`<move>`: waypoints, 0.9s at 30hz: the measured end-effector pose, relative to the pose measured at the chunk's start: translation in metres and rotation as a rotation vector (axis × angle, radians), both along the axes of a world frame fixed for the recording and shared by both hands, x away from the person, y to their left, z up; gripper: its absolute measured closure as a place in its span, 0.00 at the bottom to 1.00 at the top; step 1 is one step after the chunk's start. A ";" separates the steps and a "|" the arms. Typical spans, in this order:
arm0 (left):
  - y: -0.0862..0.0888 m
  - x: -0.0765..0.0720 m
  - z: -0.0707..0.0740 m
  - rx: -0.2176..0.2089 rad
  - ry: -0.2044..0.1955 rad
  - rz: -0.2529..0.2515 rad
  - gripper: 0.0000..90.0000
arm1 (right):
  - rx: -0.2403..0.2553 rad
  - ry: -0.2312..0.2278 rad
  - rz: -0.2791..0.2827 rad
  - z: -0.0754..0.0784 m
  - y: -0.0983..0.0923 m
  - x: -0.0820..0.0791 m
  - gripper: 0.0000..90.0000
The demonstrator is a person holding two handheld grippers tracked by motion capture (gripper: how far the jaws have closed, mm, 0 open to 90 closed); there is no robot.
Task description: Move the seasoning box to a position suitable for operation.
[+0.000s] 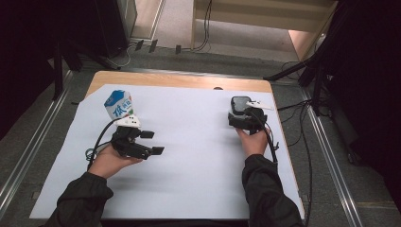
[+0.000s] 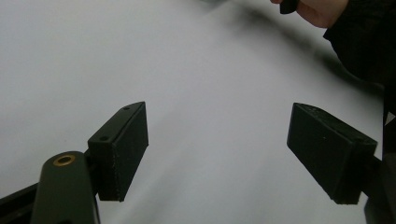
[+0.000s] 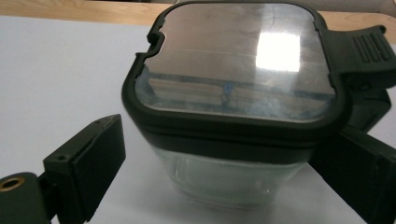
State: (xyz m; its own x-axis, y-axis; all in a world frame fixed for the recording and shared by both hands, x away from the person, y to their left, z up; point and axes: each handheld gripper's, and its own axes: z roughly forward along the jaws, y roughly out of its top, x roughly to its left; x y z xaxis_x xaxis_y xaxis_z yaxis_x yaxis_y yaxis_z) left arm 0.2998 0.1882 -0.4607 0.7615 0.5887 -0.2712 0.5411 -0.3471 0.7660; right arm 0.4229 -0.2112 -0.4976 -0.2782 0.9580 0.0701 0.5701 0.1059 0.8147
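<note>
1. The lidded glass container (image 3: 233, 107) is being straddled at the tabletop's (image 1: 189, 189) far right by the right gripper (image 3: 224, 172), fingers apart, apparently not clamped.
2. The left gripper (image 2: 217, 154) is being held open, empty, near a milk carton (image 1: 118, 105).
3. Risk: smooth glass slipping if gripped off-centre.

Bare white sheet (image 1: 198, 156) lies open between both hands (milk carton (image 1: 119, 105) far left, lidded container (image 1: 239, 105) far right).

A blue-and-white carton (image 1: 118, 105) is standing near the left edge of a white sheet (image 1: 189, 175) covering the tan table (image 1: 189, 80); a clear, black-lidded container (image 3: 233, 121) is sitting between black jaws.
</note>
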 end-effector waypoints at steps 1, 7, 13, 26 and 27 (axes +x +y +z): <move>0.001 -0.001 0.000 -0.003 0.001 0.001 0.24 | -0.002 0.005 -0.007 -0.001 0.001 0.001 0.07; 0.003 -0.004 -0.001 -0.011 0.007 0.012 0.24 | 0.007 -0.012 -0.042 -0.004 0.006 0.011 0.07; 0.005 -0.004 -0.001 -0.011 0.009 0.022 0.24 | 0.043 -0.033 -0.058 -0.005 0.003 0.017 0.13; 0.007 -0.003 -0.001 -0.011 0.012 0.028 0.25 | -0.004 -0.043 -0.040 -0.002 0.001 0.015 0.18; 0.007 -0.003 -0.001 -0.012 0.013 0.027 0.25 | -0.002 -0.042 -0.040 -0.002 0.001 0.014 0.18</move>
